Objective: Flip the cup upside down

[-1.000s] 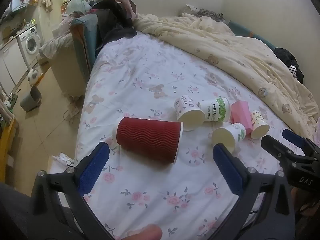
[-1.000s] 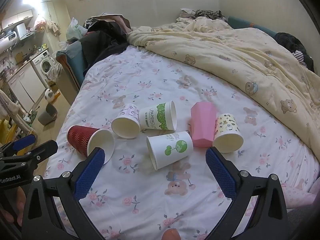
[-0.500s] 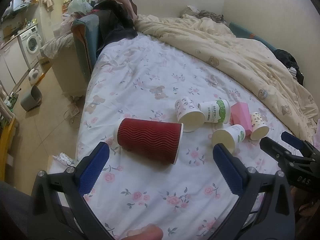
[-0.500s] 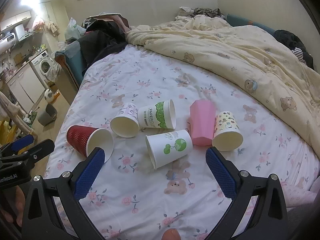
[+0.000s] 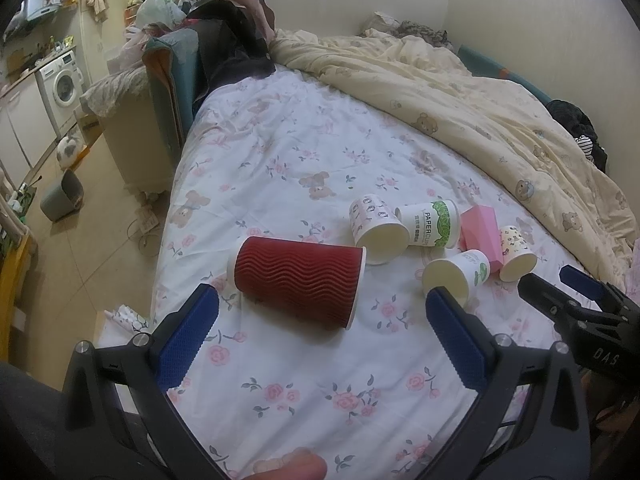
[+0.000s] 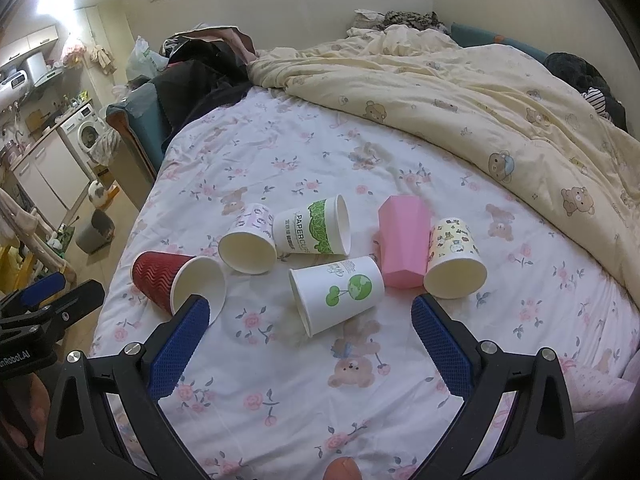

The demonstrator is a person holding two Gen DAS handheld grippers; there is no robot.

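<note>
Several cups lie on their sides on a floral bedsheet [image 5: 304, 152]. A red ribbed cup [image 5: 298, 280] lies nearest my left gripper [image 5: 320, 320], which is open and empty just in front of it. The red cup also shows in the right wrist view [image 6: 160, 276]. A white cup with a green tree print [image 6: 340, 294] lies just ahead of my right gripper [image 6: 310, 328], which is open and empty. Behind it lie a purple-patterned cup [image 6: 250, 240], a green PAPERCUP cup [image 6: 316, 226], a pink cup [image 6: 402, 252] and a bear-print cup [image 6: 454, 262].
A cream bear-print duvet [image 6: 480, 92] is bunched along the right and far side of the bed. The bed's left edge drops to the floor, where a grey bin [image 5: 60, 196] stands. Dark clothes [image 5: 232, 40] are piled at the far left corner.
Both grippers have drawn back slightly and the views have shifted a little. The cups have not moved and both grippers stay open.
</note>
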